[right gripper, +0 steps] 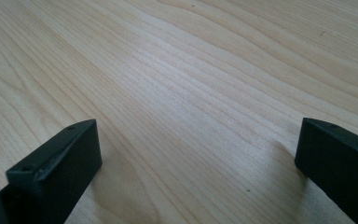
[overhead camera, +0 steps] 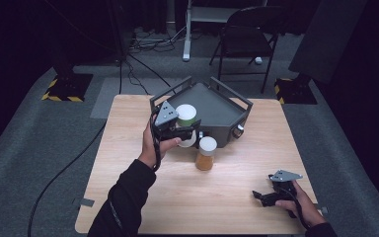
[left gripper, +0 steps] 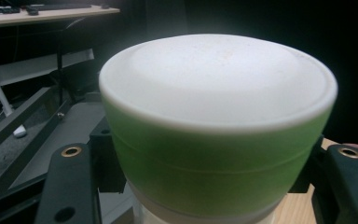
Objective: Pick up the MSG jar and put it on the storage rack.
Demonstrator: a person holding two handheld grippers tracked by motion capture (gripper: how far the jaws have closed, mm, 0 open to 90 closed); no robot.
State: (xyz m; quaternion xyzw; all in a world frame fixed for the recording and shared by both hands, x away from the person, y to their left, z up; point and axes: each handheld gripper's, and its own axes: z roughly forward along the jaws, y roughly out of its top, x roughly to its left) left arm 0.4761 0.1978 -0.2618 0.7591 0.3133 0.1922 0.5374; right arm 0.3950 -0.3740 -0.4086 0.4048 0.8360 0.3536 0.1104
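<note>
Left gripper (overhead camera: 186, 132) is clenching the green-banded jar (overhead camera: 186, 116) beside the grey tray (overhead camera: 217, 111).
Right gripper (overhead camera: 262, 196) is resting on the table (overhead camera: 128, 128), jaws gaping wide; amber jar (overhead camera: 206, 154) is standing near.

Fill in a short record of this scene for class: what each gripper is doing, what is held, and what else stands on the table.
left gripper: shut on the green jar, held by the tray's near edge
green jar lid: white
right gripper: open, nothing between the jaws, low over the table
amber jar: upright on the table, white lid
dark tray: at the table's far side
</note>
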